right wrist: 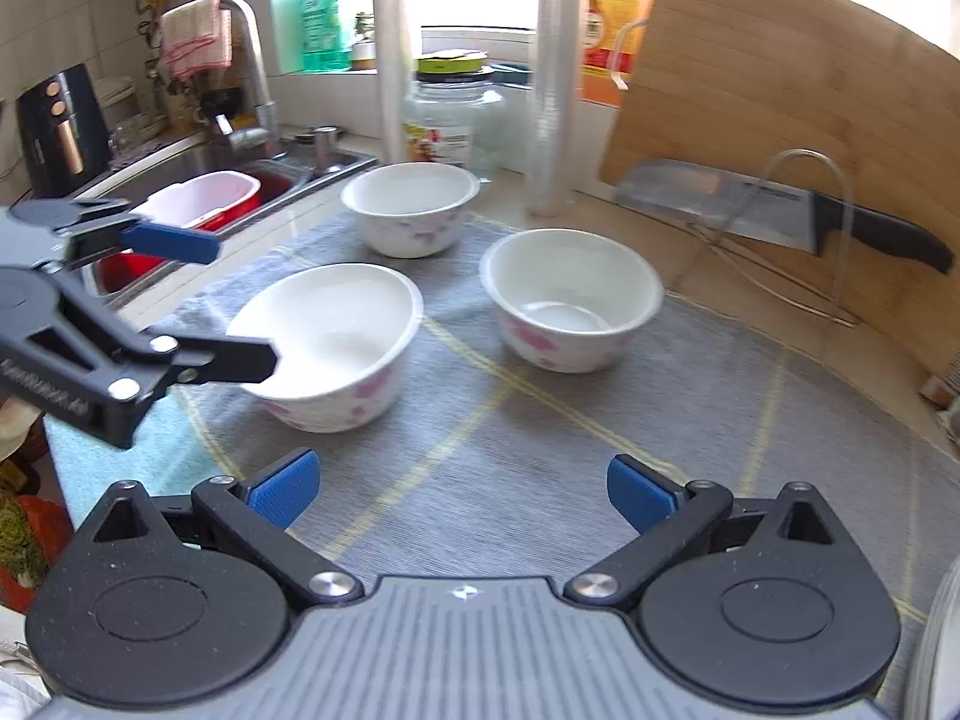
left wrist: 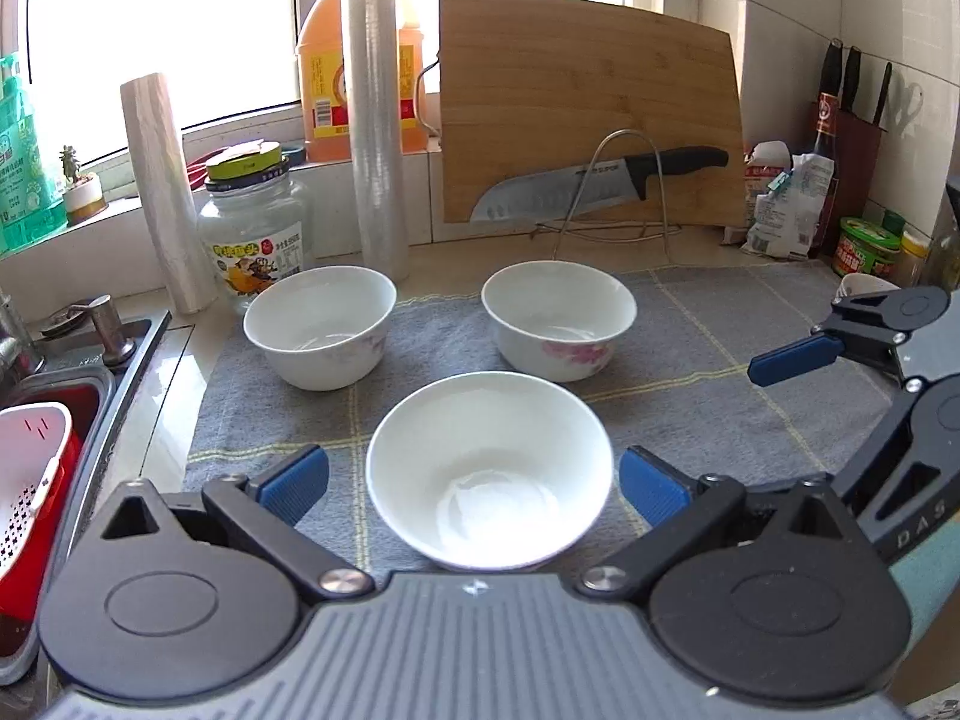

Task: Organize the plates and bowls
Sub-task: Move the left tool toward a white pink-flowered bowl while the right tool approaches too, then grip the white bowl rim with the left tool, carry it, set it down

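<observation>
Three white bowls with pink flowers stand on a grey mat (left wrist: 690, 360). In the left wrist view the near bowl (left wrist: 489, 468) sits between the wide-open jaws of my left gripper (left wrist: 474, 483), untouched. A left bowl (left wrist: 321, 327) and a right bowl (left wrist: 558, 318) stand further back. My right gripper (right wrist: 459, 489) is open and empty over bare mat (right wrist: 510, 450). In the right wrist view the near bowl (right wrist: 336, 342) has the left gripper's finger (right wrist: 240, 360) across its rim; the other bowls (right wrist: 411, 207) (right wrist: 570, 306) stand behind.
A bamboo cutting board (left wrist: 588, 114) and a knife (left wrist: 600, 186) on a wire rack stand at the back. A glass jar (left wrist: 255, 222), film rolls (left wrist: 375, 120) and an oil jug (left wrist: 333, 72) line the windowsill side. A sink with a red basket (left wrist: 30, 468) is at left.
</observation>
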`<state>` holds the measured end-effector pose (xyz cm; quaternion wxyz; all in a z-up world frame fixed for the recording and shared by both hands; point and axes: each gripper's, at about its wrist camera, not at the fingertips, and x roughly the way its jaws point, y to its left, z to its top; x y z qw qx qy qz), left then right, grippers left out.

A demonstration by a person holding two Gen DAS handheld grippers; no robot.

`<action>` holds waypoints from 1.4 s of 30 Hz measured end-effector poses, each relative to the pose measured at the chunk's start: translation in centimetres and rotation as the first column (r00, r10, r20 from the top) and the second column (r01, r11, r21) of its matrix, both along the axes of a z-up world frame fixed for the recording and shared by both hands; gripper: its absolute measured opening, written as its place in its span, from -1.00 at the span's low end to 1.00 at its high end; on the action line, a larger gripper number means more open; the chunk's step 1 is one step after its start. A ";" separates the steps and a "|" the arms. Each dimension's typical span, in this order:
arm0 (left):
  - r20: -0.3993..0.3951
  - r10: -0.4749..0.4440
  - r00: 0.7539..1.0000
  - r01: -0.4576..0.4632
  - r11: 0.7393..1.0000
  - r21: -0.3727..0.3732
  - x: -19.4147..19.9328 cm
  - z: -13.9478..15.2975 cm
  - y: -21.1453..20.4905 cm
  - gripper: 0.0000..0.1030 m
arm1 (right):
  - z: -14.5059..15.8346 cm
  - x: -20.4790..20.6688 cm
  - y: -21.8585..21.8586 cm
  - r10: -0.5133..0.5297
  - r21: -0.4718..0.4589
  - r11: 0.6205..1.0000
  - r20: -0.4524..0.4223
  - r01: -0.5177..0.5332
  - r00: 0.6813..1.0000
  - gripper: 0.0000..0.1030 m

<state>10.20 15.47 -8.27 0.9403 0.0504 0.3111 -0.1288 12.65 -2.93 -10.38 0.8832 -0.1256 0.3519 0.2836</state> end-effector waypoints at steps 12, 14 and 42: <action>-0.089 -0.050 0.995 0.050 0.999 0.005 4.5 -1.7 3.0 0.98 | -1.8 0.6 6.2 0.074 -0.059 0.996 0.025 -0.072 0.997 1.00; -0.109 -0.068 0.992 0.068 0.998 -0.006 5.1 -2.0 3.0 0.97 | -2.0 0.8 6.7 0.075 -0.067 0.995 0.029 -0.073 0.997 1.00; -0.183 -0.207 0.961 0.194 0.977 -0.089 7.2 -2.8 1.8 0.38 | -2.6 1.0 8.4 0.119 -0.069 0.991 0.042 -0.116 0.992 0.71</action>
